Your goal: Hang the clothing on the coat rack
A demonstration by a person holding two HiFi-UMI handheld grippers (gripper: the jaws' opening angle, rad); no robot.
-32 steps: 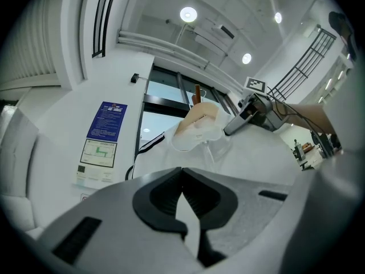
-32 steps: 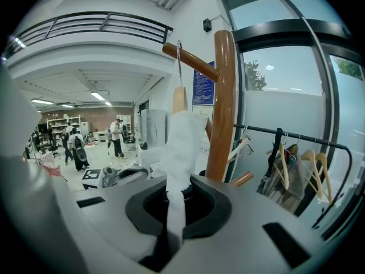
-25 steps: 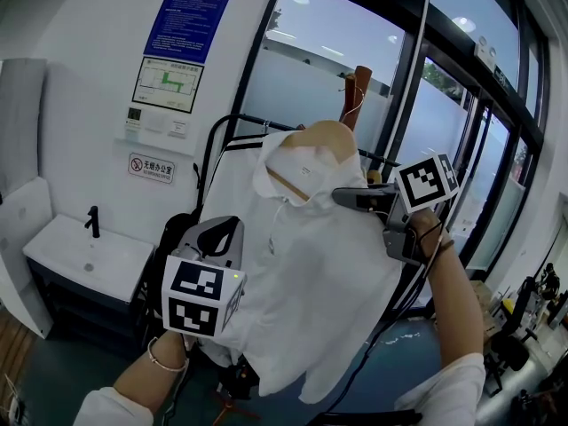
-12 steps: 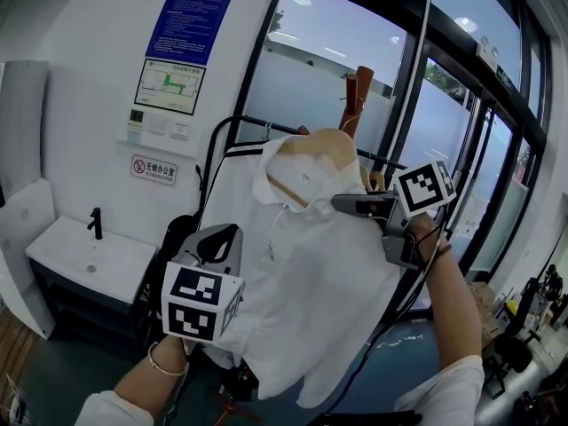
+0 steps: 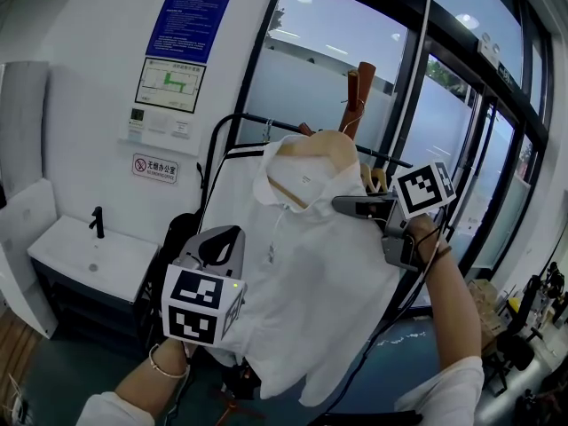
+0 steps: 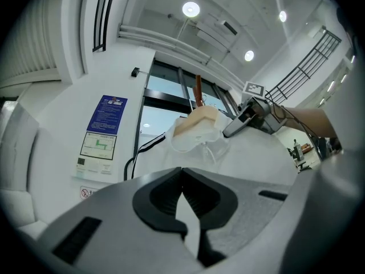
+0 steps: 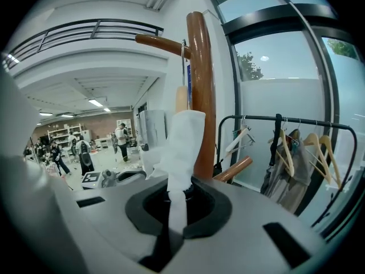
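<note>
A white polo shirt (image 5: 311, 273) hangs on a wooden hanger (image 5: 324, 142) against the brown coat rack pole (image 5: 359, 91). In the right gripper view the hanger's metal hook (image 7: 183, 61) sits at a peg (image 7: 159, 41) of the pole (image 7: 201, 96). My right gripper (image 5: 342, 204) is shut on the shirt's shoulder, and a strip of white cloth (image 7: 179, 147) runs up out of its jaws (image 7: 177, 201). Lower left, my left gripper (image 5: 222, 238) is shut on the shirt's side, with a white sliver between its jaws (image 6: 182, 178). Its view shows the collar and hanger (image 6: 197, 121) ahead.
A black clothes rail (image 5: 266, 124) stands behind the shirt, with more hangers and garments (image 7: 285, 147) on it. Glass panels (image 5: 444, 131) run along the right. A white sink cabinet (image 5: 80, 256) and wall notices (image 5: 182, 34) are at the left. People stand far off in the hall.
</note>
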